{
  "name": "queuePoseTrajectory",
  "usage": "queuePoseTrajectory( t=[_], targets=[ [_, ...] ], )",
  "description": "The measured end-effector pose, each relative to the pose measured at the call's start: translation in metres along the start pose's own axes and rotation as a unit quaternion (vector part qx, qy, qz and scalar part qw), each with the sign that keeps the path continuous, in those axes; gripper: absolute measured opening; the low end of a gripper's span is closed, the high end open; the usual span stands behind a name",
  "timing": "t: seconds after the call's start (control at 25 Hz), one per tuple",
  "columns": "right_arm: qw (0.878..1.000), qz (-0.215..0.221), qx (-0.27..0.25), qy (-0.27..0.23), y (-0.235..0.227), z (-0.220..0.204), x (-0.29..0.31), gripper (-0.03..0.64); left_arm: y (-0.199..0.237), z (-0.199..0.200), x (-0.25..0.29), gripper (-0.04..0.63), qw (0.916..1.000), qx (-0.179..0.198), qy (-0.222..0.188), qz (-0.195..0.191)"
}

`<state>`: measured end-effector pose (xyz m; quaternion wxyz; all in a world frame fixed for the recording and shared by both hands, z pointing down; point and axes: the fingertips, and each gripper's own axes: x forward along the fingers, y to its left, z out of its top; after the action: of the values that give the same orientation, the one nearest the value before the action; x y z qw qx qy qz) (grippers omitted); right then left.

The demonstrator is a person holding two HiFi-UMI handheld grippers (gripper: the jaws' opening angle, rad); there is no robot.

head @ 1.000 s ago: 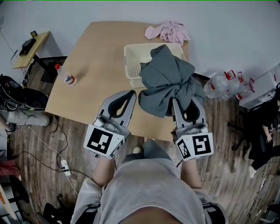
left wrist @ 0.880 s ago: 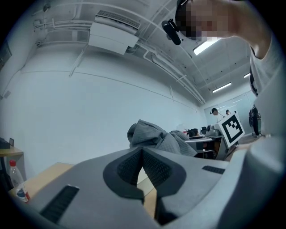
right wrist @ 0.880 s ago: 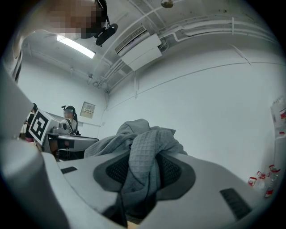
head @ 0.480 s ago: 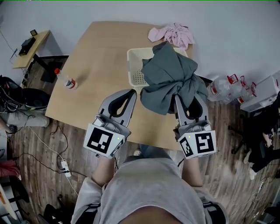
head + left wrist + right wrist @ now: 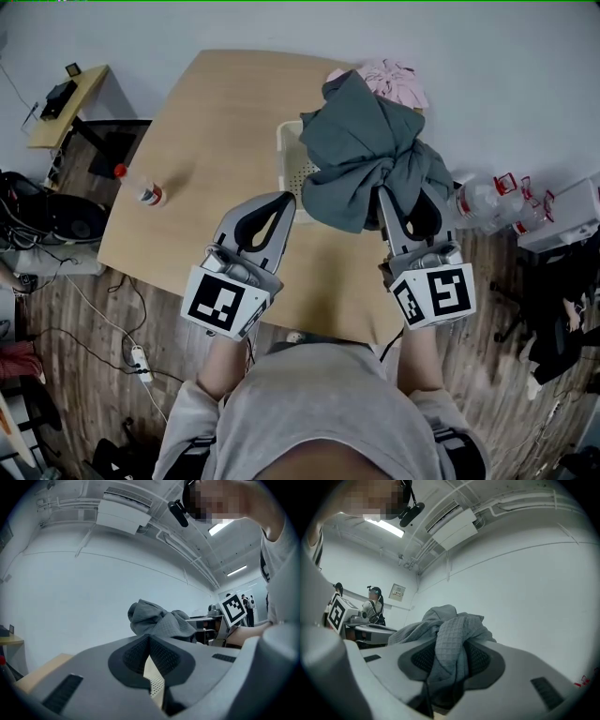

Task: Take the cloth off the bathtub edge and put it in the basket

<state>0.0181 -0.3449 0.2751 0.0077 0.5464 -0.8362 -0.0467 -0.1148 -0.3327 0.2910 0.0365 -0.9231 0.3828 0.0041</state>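
A grey waffle-weave cloth (image 5: 367, 155) hangs bunched in the air over the cream perforated basket (image 5: 296, 169) on the wooden table (image 5: 216, 141). My right gripper (image 5: 401, 199) is shut on the cloth (image 5: 450, 644), whose folds fill the space between the pads. The cloth hides most of the basket in the head view. My left gripper (image 5: 278, 199) sits just left of the cloth, its jaws shut with tips touching and nothing held. In the left gripper view the cloth (image 5: 157, 620) shows beyond the tips (image 5: 149, 637), and a strip of the basket (image 5: 154, 681) shows between the jaws.
A pink cloth (image 5: 398, 80) lies at the table's far right corner behind the basket. A bottle with a red cap (image 5: 142, 187) stands at the table's left edge. Plastic bottles (image 5: 487, 197) sit on the floor to the right. A small side table (image 5: 61, 103) stands at far left.
My right gripper has carried the grey cloth forward and up, so it now covers more of the basket. The left gripper has stayed almost in place.
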Motion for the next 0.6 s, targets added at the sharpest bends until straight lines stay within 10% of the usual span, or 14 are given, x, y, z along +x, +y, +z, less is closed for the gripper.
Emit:
queuePoseTrajectory(
  t=[0.6],
  targets=[
    [0.995, 0.058, 0.015, 0.074, -0.007, -0.054, 0.099, 0.160, 0.054, -0.031, 0.023, -0.004, 0.9981, -0.027, 0.038, 0.039]
  ],
)
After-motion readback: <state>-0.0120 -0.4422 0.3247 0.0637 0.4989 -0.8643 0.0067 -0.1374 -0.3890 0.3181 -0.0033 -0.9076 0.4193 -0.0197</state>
